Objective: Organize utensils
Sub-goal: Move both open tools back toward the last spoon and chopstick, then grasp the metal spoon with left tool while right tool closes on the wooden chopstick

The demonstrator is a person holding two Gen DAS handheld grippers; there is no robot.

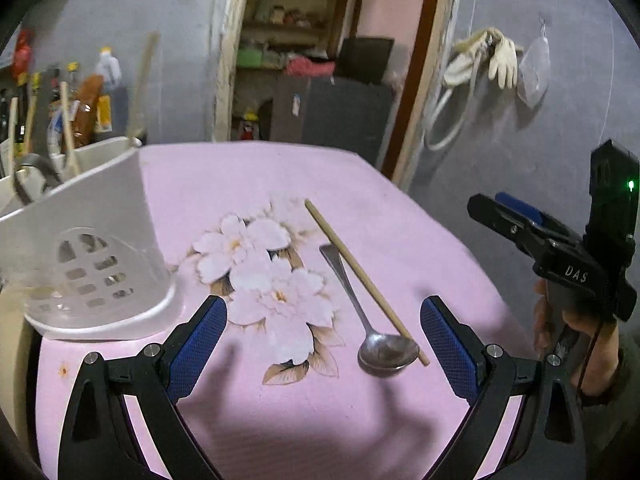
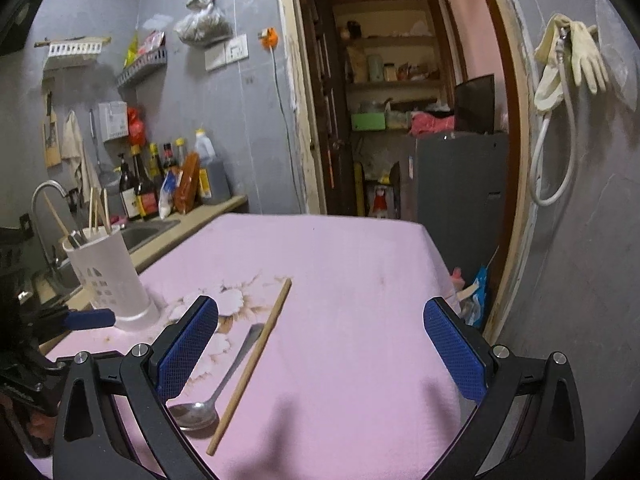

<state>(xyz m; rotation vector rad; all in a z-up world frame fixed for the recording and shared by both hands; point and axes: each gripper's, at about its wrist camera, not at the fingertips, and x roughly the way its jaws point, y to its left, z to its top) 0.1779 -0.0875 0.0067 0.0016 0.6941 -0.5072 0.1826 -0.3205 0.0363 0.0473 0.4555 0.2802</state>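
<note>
Blue mesh-textured pads on my left gripper [image 1: 323,338] stand wide apart and hold nothing; my right gripper [image 2: 320,344] is spread just as wide, also empty. Below them I see a pink cloth-covered table [image 2: 352,264] printed with pale flowers. On it lie a dull steel spoon [image 1: 370,326] and a slim round wooden chopstick [image 1: 365,280], side by side and seemingly touching near the bowl. At the table's left edge stands a white perforated plastic utensil holder [image 1: 92,256], sticks poking out. Grey tiled walls, an open pantry doorway [image 2: 400,100] behind.
</note>
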